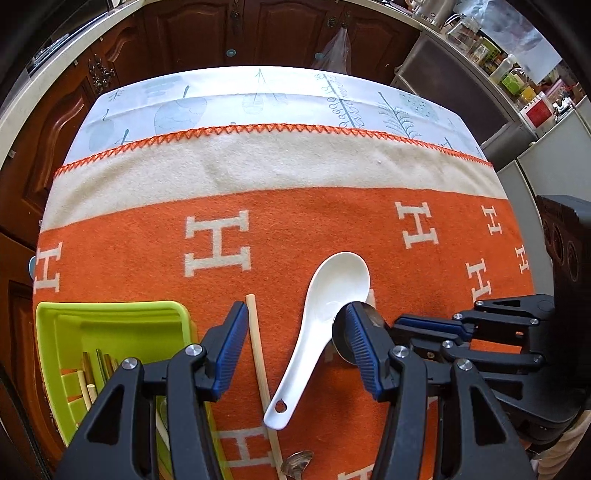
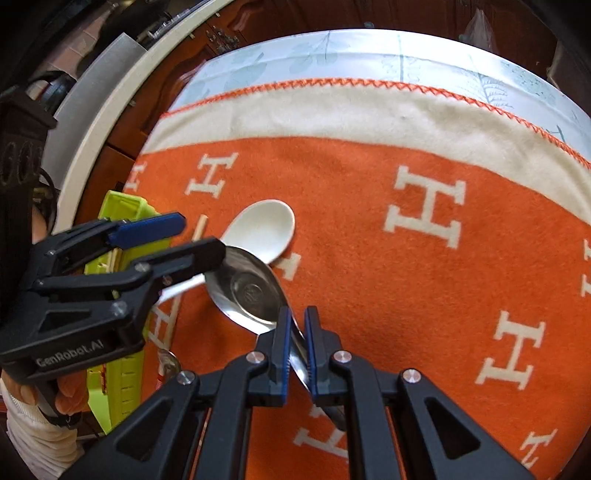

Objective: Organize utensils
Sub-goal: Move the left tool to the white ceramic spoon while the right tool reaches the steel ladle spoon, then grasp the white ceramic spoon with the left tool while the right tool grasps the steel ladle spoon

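right gripper [image 2: 295, 341] on metal spoon [image 2: 245, 290], handle end hidden

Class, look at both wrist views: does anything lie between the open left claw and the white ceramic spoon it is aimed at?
Nothing lies above the white ceramic spoon. The left claw straddles it, open. Close by, though: a chopstick beside the handle, and the metal spoon held by the right claw.

Dark carved wooden cabinets [image 1: 258, 29] — pale worktop [image 1: 55, 66], cluttered shelf [image 1: 517, 74] beside
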{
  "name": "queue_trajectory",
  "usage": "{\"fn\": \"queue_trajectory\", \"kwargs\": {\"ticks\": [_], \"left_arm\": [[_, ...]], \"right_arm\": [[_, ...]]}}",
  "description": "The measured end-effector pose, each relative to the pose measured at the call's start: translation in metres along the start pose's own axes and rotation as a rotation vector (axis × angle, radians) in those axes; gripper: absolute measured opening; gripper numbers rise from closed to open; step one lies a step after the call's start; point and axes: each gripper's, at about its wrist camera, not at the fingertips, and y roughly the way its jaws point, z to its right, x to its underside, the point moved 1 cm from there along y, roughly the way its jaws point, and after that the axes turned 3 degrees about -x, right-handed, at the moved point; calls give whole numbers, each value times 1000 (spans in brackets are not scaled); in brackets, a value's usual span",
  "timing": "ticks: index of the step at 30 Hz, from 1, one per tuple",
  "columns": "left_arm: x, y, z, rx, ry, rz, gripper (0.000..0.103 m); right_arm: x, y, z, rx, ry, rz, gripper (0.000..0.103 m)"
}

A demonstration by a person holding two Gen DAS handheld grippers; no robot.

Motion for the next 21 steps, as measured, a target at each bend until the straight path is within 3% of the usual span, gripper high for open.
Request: {"fn": "queue_trajectory", "kwargs": {"ticks": [9, 15, 17, 21], "left_arm": [[-4, 0, 4, 22, -5, 0, 53], [-6, -1, 10, 28, 5, 1, 53], [-6, 0, 11, 31, 9, -3, 53], [-6, 1, 14, 36, 20, -4, 53]], "right_arm": [[6, 1, -3, -63, -9, 22, 11], [16, 1, -10, -24, -83, 87, 10], [21, 0, -13, 6, -103, 117, 2], [35, -8, -8, 13, -59, 168, 1]]}}
